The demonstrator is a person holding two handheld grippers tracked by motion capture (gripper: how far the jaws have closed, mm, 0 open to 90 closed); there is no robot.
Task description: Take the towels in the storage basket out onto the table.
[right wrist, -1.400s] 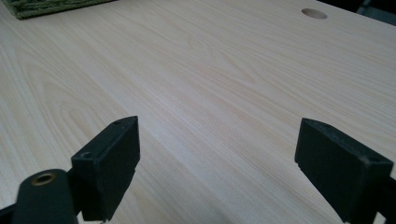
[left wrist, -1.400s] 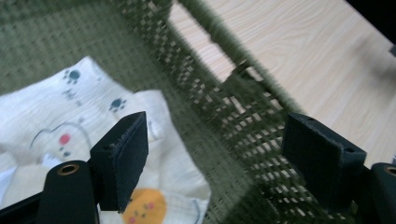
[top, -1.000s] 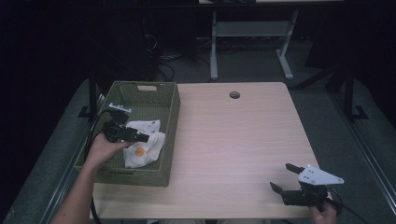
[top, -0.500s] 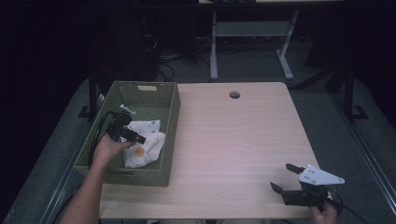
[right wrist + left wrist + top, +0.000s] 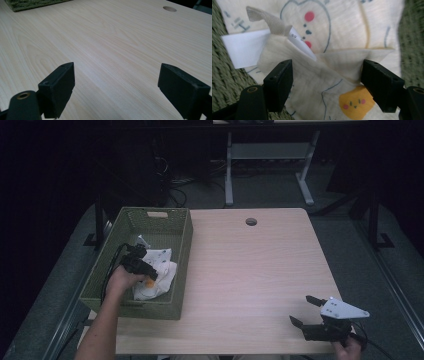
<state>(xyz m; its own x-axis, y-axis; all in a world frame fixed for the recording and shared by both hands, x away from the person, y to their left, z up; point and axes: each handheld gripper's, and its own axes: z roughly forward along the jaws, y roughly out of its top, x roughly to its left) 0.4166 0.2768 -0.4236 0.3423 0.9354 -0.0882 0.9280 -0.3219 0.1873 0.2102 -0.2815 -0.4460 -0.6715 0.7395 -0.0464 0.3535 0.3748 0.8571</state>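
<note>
Resting on the pale wooden table (image 5: pixel 250 270), the green woven basket (image 5: pixel 181 245) contains the cream printed cloth (image 5: pixel 156 276). Inside the basket, the left gripper (image 5: pixel 325 77) straddles the cloth, jaws spread. Closing shallow risks pinching one layer. Well apart, the right gripper (image 5: pixel 305 312) stands open, empty.

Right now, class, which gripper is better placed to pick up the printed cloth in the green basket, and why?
Left. The left gripper is open right over the cloth inside the basket. The right gripper rests open at the table's near right corner, far away.
</note>
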